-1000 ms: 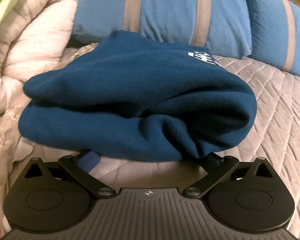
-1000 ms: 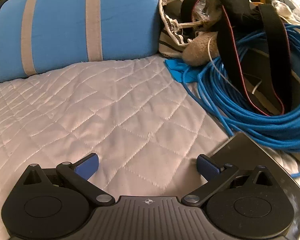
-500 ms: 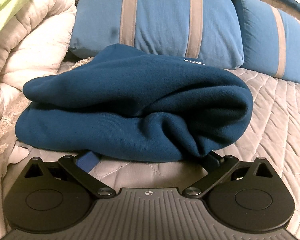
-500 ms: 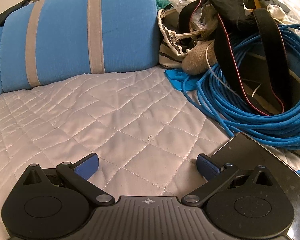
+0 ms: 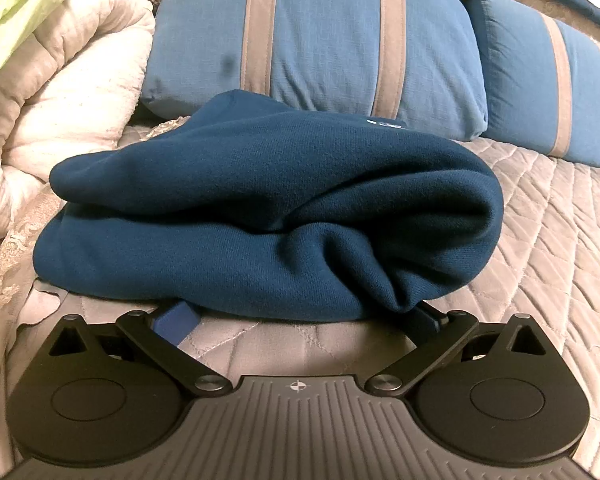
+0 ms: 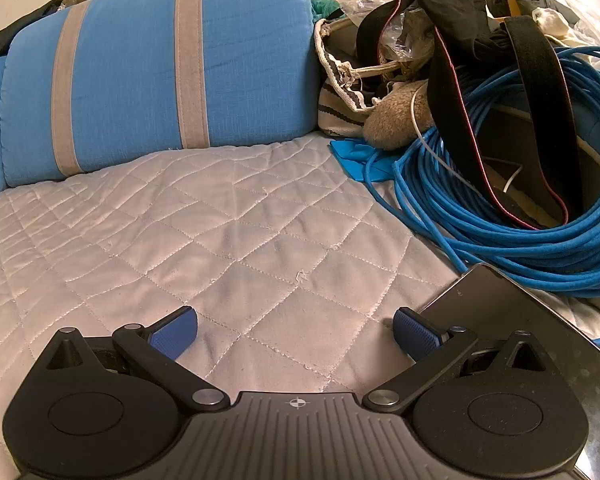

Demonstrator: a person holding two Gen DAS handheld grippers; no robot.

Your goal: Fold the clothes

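Facing a folded navy sweatshirt [image 5: 260, 216] on the quilted bed [image 5: 560, 216], the left hand-held gripper [image 5: 300, 316] sits released, tips under its hem; squaring edges gently suits.

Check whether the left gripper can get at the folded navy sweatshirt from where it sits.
Probably yes. The left gripper is open at the near edge of the navy sweatshirt, whose hem drapes over its fingers. Nothing lies between them on the quilt.
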